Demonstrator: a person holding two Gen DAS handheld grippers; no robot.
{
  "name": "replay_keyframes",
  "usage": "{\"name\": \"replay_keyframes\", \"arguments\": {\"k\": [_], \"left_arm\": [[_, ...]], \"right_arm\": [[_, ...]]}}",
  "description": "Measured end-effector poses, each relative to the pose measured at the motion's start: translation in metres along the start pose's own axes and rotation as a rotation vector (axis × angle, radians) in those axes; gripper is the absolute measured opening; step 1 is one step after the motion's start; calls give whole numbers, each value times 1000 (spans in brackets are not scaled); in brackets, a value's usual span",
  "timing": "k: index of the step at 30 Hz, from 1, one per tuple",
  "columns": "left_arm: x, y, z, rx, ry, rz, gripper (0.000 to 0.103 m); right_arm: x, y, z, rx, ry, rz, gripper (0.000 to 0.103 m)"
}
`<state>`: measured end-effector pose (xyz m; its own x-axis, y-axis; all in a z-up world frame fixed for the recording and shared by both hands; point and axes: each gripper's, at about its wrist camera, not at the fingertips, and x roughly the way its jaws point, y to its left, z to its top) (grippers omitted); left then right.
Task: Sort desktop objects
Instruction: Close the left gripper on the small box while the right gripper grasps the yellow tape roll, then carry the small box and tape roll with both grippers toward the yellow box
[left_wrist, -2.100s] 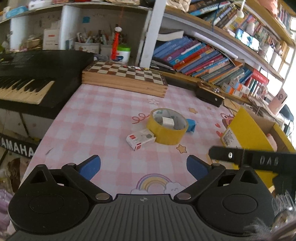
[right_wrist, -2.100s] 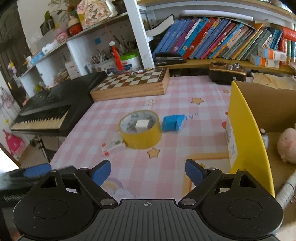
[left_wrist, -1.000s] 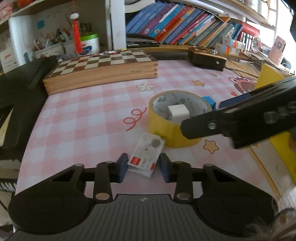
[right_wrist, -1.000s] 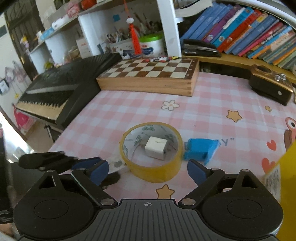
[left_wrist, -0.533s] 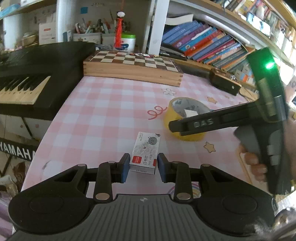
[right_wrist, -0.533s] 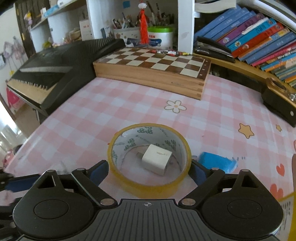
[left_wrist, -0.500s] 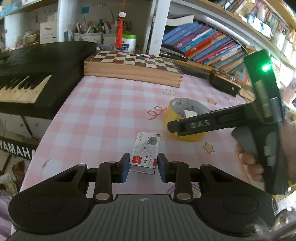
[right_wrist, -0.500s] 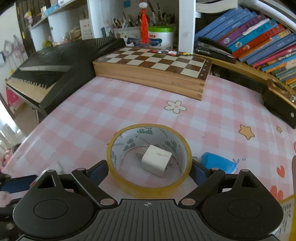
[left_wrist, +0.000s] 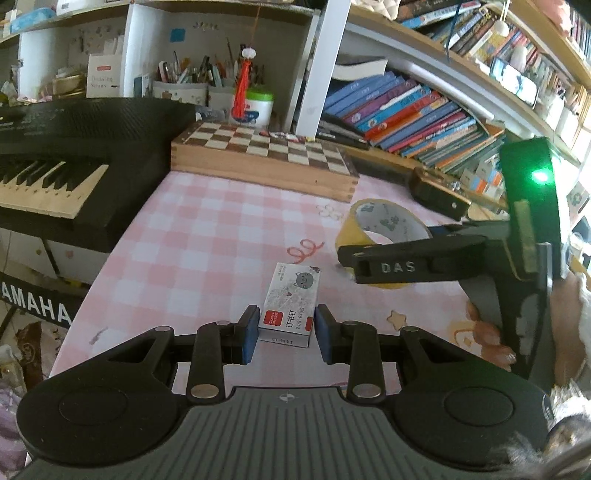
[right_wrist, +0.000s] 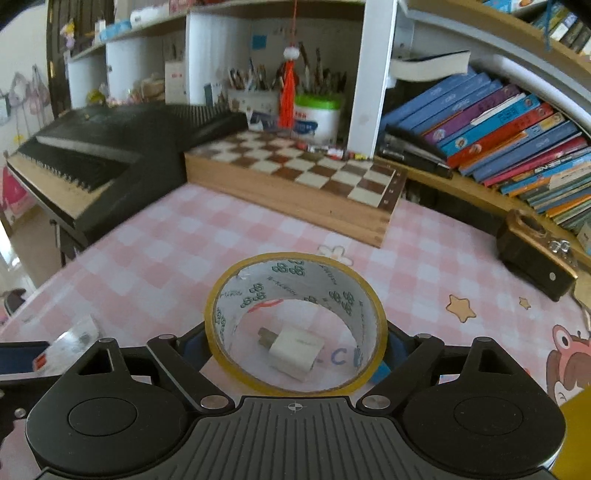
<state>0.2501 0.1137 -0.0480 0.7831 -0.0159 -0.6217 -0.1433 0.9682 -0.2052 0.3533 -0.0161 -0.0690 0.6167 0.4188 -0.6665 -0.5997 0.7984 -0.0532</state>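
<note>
A: A cluttered study is shown: bookshelves behind, a keyboard (left_wrist: 48, 173) and a chessboard box (left_wrist: 266, 158) at the far edge of a pink checked tablecloth (left_wrist: 207, 236).

B: Which step is judged to be in hand?

A: Two pickups at once. The roll of yellow tape (right_wrist: 295, 321) is straddled by the right gripper (right_wrist: 295, 347), whose jaws are closing; whether the pads already touch the roll cannot be told. A white charger plug (right_wrist: 295, 347) lies inside the ring, between the fingers.

B: And the smaller item?

A: The staple box (left_wrist: 290, 306), white with a red label, is clamped at its near end by the left gripper (left_wrist: 283, 330), its far end projecting beyond the fingertips.

B: What is called for next?

A: Probably a firm squeeze on the roll, then a lift clear of the plug.
</note>
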Motion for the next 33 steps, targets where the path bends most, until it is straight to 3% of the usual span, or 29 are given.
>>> {"name": "replay_keyframes", "arguments": {"k": [18, 33], "left_arm": [[-57, -7, -7, 15, -68, -83, 30], [-126, -14, -39, -12, -109, -205, 30]], "right_arm": [[-88, -3, -25, 149, -43, 22, 90], [-163, 17, -71, 233, -16, 23, 90]]}}
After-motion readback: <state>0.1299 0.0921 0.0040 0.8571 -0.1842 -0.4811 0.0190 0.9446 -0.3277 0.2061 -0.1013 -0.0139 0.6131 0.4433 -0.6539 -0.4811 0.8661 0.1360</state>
